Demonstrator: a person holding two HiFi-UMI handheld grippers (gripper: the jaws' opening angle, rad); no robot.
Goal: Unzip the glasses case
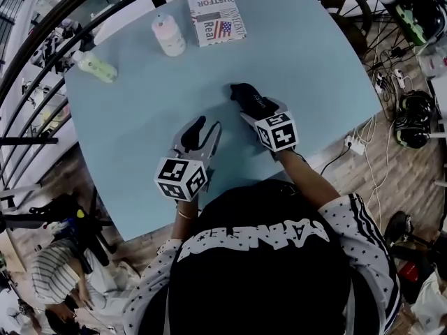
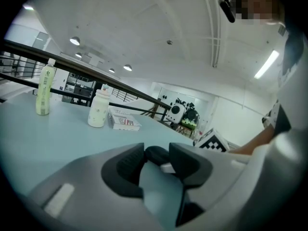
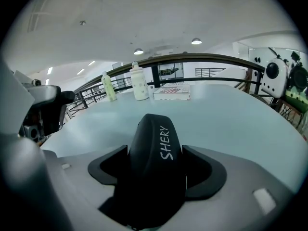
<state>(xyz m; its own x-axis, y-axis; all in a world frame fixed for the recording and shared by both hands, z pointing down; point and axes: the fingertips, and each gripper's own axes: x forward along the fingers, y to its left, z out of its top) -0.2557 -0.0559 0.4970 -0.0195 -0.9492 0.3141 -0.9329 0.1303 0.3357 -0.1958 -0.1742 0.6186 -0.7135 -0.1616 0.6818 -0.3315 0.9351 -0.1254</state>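
The black glasses case [image 1: 246, 95] with white lettering lies near the middle of the light blue table [image 1: 133, 124]. My right gripper [image 1: 253, 112] is shut on its near end. In the right gripper view the case [image 3: 155, 148] fills the gap between both dark pads [image 3: 108, 170] and points away from me. My left gripper [image 1: 205, 128] hovers just left of the case, apart from it, jaws open with nothing between them. In the left gripper view the case's dark end [image 2: 157, 154] shows beyond the parted pads [image 2: 126, 170].
At the table's far side stand a white bottle [image 1: 169, 35], a flat printed box [image 1: 216, 17] and a pale green bottle [image 1: 96, 66] lying near the left edge. A black railing [image 1: 42, 54] runs behind. Cables and a power strip [image 1: 356, 144] lie on the floor at right.
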